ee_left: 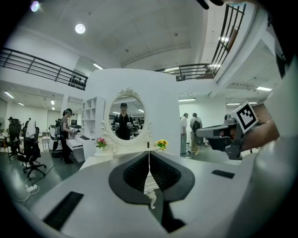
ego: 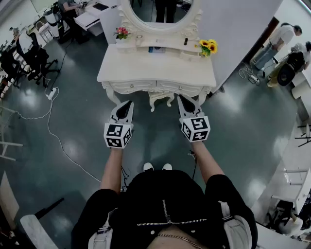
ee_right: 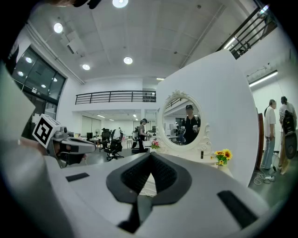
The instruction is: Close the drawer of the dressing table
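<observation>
Drawer fronts (ego: 132,87) run side to side along the near edge of a white dressing table (ego: 155,68). The table stands straight ahead of the person on a dark glossy floor (ego: 73,126), with an oval mirror (ego: 156,12) at its back and flowers (ego: 122,32) at either end of its shelf. The head view does not show whether any drawer stands out from the front. The person holds both arms forward. The left gripper (ego: 127,104) and the right gripper (ego: 183,99) point roughly level at the table front, side by side, with their tips near it but not touching. Each gripper's own view shows its two dark pads (ee_left: 135,174) pressed together along a thin seam, with nothing held between them. The left gripper lines up with the left part of the drawer row and the right gripper with the right part, and both look about equally near. Because the row lies across the direction the grippers point, the coming move probably calls for a straight push forward with the closed tips.
</observation>
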